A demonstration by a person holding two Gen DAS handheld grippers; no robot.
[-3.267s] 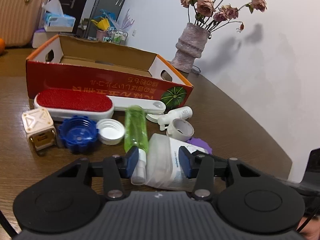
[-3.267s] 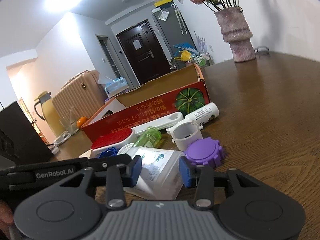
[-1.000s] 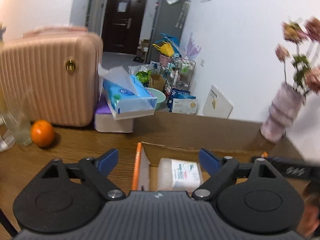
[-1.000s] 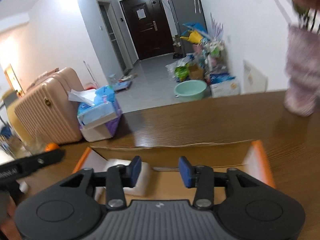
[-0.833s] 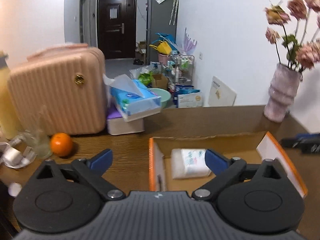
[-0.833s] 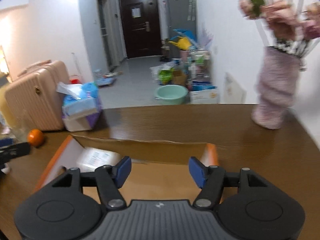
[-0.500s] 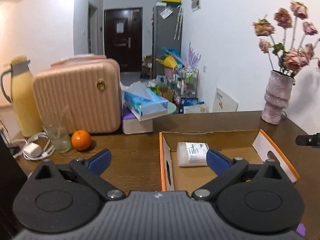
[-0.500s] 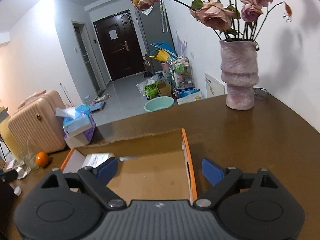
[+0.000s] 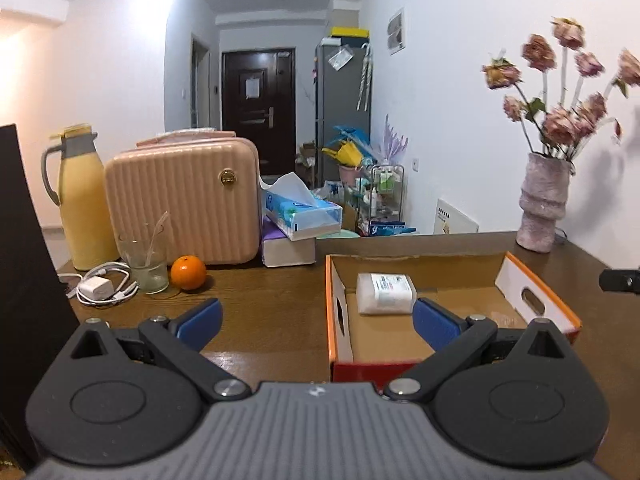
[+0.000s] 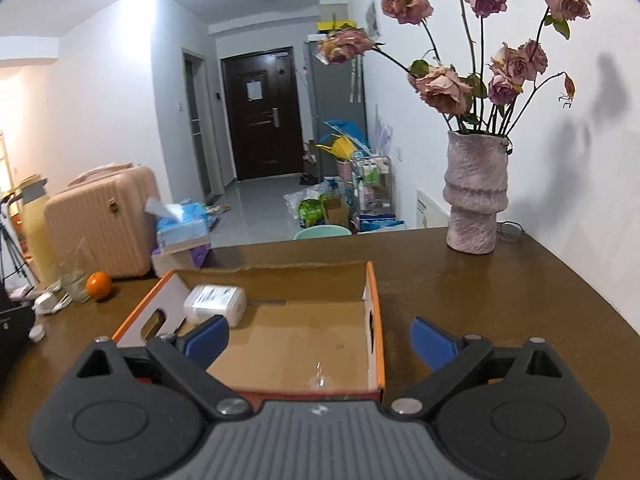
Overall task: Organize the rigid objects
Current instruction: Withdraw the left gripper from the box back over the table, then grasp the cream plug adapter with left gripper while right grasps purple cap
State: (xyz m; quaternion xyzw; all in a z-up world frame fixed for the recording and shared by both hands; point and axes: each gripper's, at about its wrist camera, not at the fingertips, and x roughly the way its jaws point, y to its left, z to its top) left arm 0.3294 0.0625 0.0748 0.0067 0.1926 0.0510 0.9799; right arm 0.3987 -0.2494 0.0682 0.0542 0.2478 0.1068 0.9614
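A white plastic container [image 9: 385, 293] lies on its side in the back left corner of the orange-rimmed cardboard box [image 9: 338, 316]. It also shows in the right wrist view [image 10: 215, 303], inside the same box [image 10: 376, 320]. My left gripper [image 9: 318, 322] is open and empty, held above the box's near left corner. My right gripper [image 10: 319, 340] is open and empty, held above the box's near edge. The other loose objects are out of view below both cameras.
A pink vase of dried roses [image 10: 476, 196] stands on the table at the back right. A pink case [image 9: 182, 200], tissue box [image 9: 300, 212], orange [image 9: 188, 278], glass [image 9: 146, 266], charger [image 9: 100, 286] and yellow jug [image 9: 82, 200] stand left of the box.
Both grippers carried the white container from the table into the box, opened and let it go. Both have since pulled back and up, away from the box.
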